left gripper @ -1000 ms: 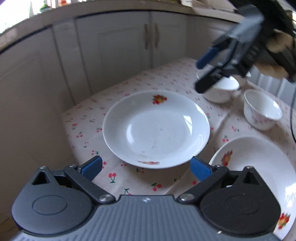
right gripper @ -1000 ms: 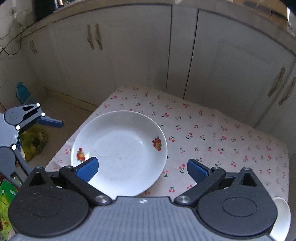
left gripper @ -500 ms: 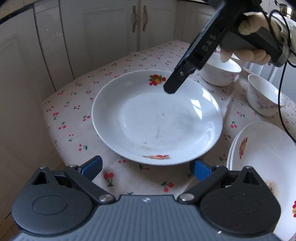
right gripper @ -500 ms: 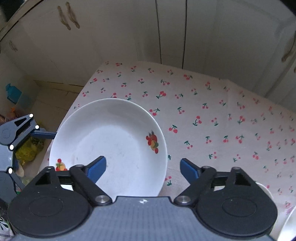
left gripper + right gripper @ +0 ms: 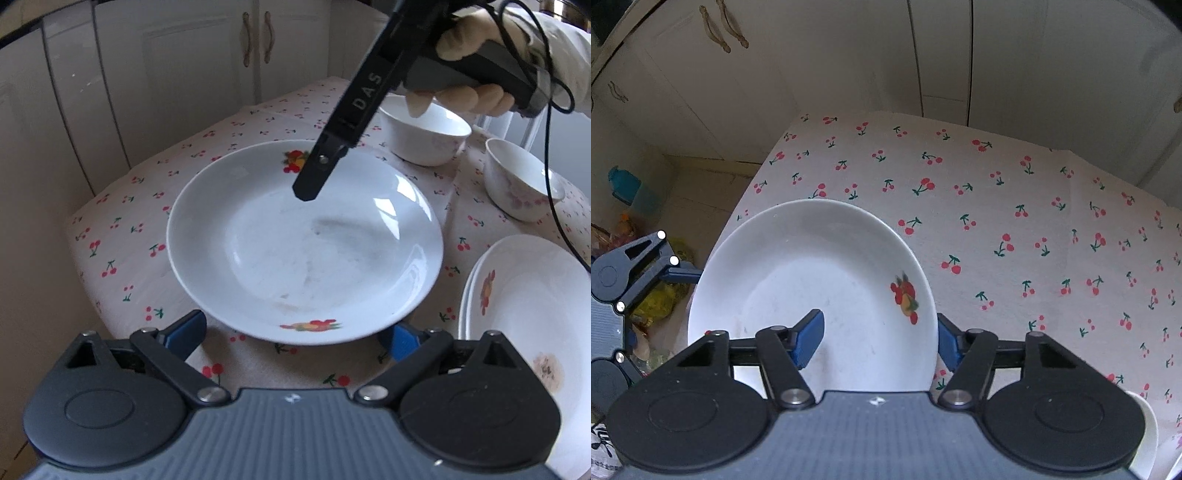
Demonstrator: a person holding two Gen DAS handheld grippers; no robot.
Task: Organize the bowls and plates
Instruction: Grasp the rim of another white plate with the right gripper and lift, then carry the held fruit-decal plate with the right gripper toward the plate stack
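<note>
A white deep plate (image 5: 303, 243) with fruit prints lies on the cherry-print tablecloth; it also shows in the right wrist view (image 5: 812, 288). My left gripper (image 5: 295, 334) is open, its blue fingers straddling the plate's near rim. My right gripper (image 5: 879, 339) is open, one finger over the plate's inside and the other beyond its rim; in the left wrist view its black finger (image 5: 317, 177) hangs above the plate. A stack of white plates (image 5: 532, 317) sits to the right. Two white bowls (image 5: 424, 136) (image 5: 521, 181) stand behind.
The table (image 5: 1015, 221) is covered by the cherry cloth and ends close to the plate on the cabinet side. White cabinets (image 5: 184, 74) stand behind it. A blue bottle (image 5: 628, 188) and bags lie on the floor. A bowl rim (image 5: 1145, 435) shows at lower right.
My right gripper has come down from above the bowls to the plate's far rim. My left gripper has moved in until its fingers flank the near rim.
</note>
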